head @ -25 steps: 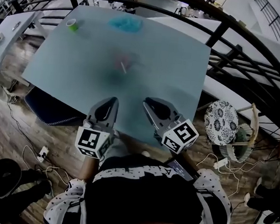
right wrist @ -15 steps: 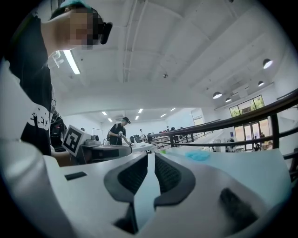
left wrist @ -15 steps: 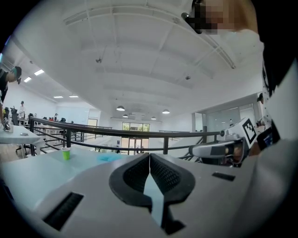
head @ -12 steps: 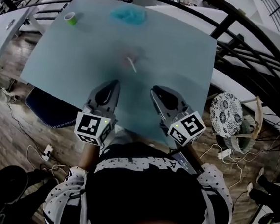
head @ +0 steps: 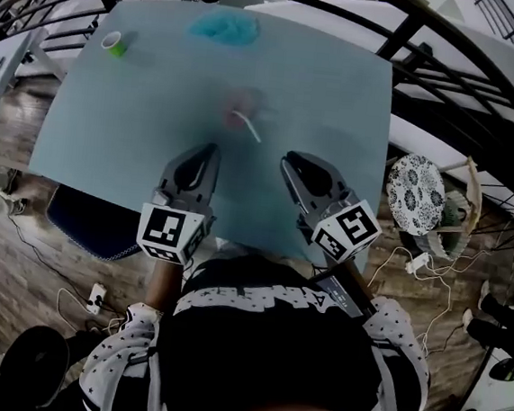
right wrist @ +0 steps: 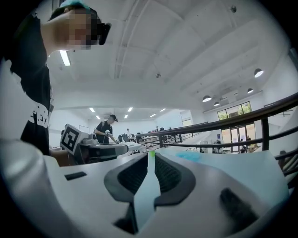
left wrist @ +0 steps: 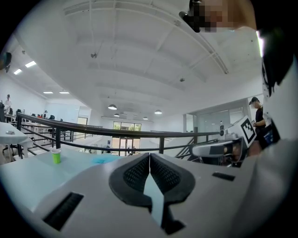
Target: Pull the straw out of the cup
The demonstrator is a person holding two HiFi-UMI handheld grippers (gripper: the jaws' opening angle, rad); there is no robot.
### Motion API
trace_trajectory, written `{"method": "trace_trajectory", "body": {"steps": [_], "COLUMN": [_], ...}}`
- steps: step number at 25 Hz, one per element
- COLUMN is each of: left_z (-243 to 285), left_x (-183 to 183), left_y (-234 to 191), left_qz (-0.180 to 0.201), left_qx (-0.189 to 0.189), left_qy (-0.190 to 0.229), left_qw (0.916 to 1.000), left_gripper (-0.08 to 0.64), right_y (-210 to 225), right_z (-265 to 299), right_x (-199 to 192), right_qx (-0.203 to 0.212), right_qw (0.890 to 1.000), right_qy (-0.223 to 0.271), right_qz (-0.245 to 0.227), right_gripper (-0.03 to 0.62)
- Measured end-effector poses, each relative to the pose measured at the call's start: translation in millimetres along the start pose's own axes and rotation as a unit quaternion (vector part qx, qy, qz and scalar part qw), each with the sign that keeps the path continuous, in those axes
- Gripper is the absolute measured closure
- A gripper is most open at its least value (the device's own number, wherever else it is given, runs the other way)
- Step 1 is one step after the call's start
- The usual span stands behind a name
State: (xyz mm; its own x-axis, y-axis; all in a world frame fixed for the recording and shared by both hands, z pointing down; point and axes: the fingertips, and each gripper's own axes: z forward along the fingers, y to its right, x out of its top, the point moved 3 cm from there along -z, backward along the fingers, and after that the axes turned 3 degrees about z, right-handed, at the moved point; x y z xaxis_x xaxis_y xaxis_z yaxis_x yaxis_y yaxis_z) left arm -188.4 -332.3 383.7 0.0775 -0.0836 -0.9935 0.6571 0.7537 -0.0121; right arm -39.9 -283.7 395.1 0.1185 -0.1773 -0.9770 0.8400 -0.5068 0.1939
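A pink cup [head: 237, 110], blurred, stands near the middle of the pale blue table [head: 137, 134]. A white straw [head: 247, 125] leans out of it toward me. In the head view my left gripper [head: 210, 149] is just short of the cup on its left, shut and empty. My right gripper [head: 288, 161] is level with it on the cup's right, also shut with nothing held. The left gripper view shows the left gripper's [left wrist: 149, 155] jaws meeting at the tip. The right gripper view shows the right gripper's [right wrist: 151, 155] jaws with only a sliver between them. The cup is hidden in both gripper views.
A small green cup [head: 116, 44] stands at the table's far left corner, with a blue cloth [head: 224, 27] at the far edge. A black railing [head: 408, 43] runs behind and to the right of the table. A patterned round stool [head: 415, 193] sits off the right edge.
Both grippers have moved forward over the table's near edge and now sit closer to the pink cup. Their jaws look the same throughout.
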Motion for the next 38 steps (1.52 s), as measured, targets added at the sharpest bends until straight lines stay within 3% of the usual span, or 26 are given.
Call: {"method": "trace_trajectory", "body": {"steps": [12, 20, 32, 38], "left_z": [12, 21, 9, 16], "left_x": [-14, -26, -34, -31], "left_y": [-38, -29, -49, -46], "left_qz": [-0.003, -0.011, -0.003, 0.004], "left_qx": [-0.053, -0.08, -0.034, -0.033], "left_qy": [-0.004, -0.004, -0.021, -0.024], "left_qw": [0.9986, 0.9967, 0.9992, 0.9991], "left_gripper": [0.546, 0.546, 0.546, 0.546], "right_y": [-7, 1, 8, 19], "right_z": [21, 9, 22, 24], "right_x": [-5, -19, -20, -27], "right_qx": [-0.059, -0.095, -0.08, -0.081], "right_qw": [0.998, 0.995, 0.997, 0.996], "right_qy": [0.006, -0.013, -0.013, -0.018], "right_qz": [-0.004, 0.003, -0.01, -0.015], "right_gripper": [0.561, 0.561, 0.56, 0.555]}}
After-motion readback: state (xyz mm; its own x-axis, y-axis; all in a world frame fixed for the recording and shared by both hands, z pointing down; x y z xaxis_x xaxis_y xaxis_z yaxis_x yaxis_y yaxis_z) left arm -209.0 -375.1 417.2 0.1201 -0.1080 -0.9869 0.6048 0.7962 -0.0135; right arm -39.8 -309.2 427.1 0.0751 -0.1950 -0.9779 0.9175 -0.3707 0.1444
